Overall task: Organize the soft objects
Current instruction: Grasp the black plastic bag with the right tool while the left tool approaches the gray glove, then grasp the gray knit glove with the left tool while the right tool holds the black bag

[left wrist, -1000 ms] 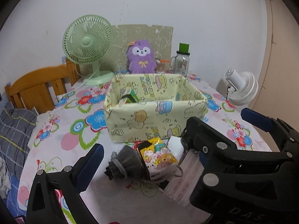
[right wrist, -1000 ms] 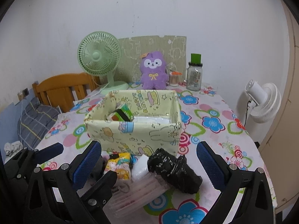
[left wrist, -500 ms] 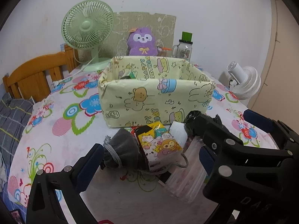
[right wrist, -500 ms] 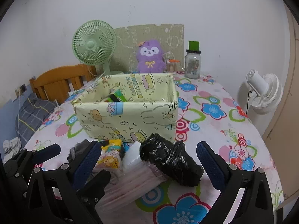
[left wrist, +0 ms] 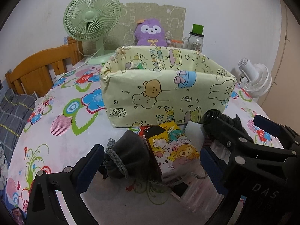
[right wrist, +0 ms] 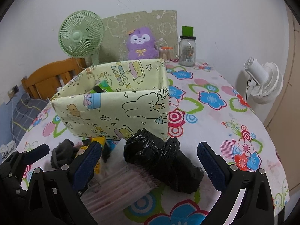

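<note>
A yellow cartoon-print box [left wrist: 168, 91] stands mid-table; it also shows in the right wrist view [right wrist: 116, 110]. In front of it lie a grey drawstring pouch [left wrist: 127, 155], a cartoon tissue pack [left wrist: 174, 150], a clear pack of pink masks [right wrist: 123, 185] and a crumpled black plastic bag [right wrist: 161, 159]. My left gripper [left wrist: 150, 161] is open, its fingers on either side of the pouch and tissue pack. My right gripper [right wrist: 150, 159] is open around the black bag and mask pack, low over the table.
At the table's back stand a green fan [left wrist: 91, 18], a purple plush [left wrist: 151, 31] and a glass jar [right wrist: 187, 50]. A wooden chair [left wrist: 37, 71] is at the left, a white fan [right wrist: 264, 82] beyond the right edge. A green carton [right wrist: 104, 87] sits in the box.
Both grippers have dropped lower and moved forward toward the pile in front of the box. The objects now sit between the open fingers. Nothing has been gripped.
</note>
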Action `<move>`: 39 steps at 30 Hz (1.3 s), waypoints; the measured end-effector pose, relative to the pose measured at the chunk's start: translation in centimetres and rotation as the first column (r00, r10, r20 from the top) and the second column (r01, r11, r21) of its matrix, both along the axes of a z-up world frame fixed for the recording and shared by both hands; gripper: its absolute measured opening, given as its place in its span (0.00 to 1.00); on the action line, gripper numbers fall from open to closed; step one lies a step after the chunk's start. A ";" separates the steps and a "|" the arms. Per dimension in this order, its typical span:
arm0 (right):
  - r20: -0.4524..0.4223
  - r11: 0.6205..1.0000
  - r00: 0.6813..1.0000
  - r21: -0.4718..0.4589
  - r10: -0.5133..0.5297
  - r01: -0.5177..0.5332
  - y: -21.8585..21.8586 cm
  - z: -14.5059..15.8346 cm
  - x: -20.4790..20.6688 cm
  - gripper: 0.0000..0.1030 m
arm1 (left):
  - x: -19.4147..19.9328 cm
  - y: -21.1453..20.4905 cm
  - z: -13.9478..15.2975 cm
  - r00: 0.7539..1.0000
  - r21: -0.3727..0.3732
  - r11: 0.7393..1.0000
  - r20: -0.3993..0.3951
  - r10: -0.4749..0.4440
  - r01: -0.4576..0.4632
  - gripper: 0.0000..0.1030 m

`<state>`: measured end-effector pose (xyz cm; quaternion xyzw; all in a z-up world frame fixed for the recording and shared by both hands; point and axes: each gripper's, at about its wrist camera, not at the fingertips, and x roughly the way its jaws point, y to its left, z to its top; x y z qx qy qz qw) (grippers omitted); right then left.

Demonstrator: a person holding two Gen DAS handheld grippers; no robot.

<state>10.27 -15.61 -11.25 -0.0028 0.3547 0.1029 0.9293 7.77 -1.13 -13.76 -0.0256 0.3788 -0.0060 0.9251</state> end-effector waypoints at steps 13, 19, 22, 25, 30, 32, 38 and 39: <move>-0.086 1.000 0.996 0.024 -0.009 0.011 0.0 -2.0 2.7 0.94 | 1.7 0.3 -0.8 0.999 0.057 0.998 -0.017 0.028 -0.027 1.00; -0.117 1.000 0.993 0.017 -0.013 0.015 0.1 -3.0 3.3 0.75 | 2.2 0.2 -1.2 0.999 0.076 0.997 -0.027 0.034 -0.031 1.00; -0.110 1.000 0.994 0.013 -0.016 0.018 0.1 -2.9 3.3 0.69 | 2.3 0.2 -1.2 0.999 0.074 0.997 -0.026 0.033 -0.031 1.00; -0.105 1.000 0.994 0.006 -0.015 0.016 0.2 -2.8 3.2 0.64 | 2.1 0.3 -1.1 0.999 0.068 0.997 -0.026 0.032 -0.030 1.00; -0.076 1.000 0.997 0.006 -0.018 0.018 0.4 -2.0 2.6 0.62 | 1.8 1.1 -0.8 0.998 0.039 0.998 -0.027 0.052 -0.051 1.00; -0.056 1.000 0.998 -0.001 -0.016 0.016 0.6 -1.5 2.2 0.62 | 1.6 1.6 -0.5 0.997 0.049 0.996 -0.020 0.080 -0.079 1.00; -0.022 1.000 1.000 -0.008 -0.005 0.005 1.5 -0.2 1.4 0.62 | 1.1 2.8 0.0 0.995 0.029 0.994 -0.010 0.102 -0.102 1.00; -0.020 1.000 1.000 -0.011 -0.001 0.001 1.7 -0.1 1.3 0.62 | 1.2 3.1 0.0 0.994 0.024 0.994 -0.011 0.105 -0.105 1.00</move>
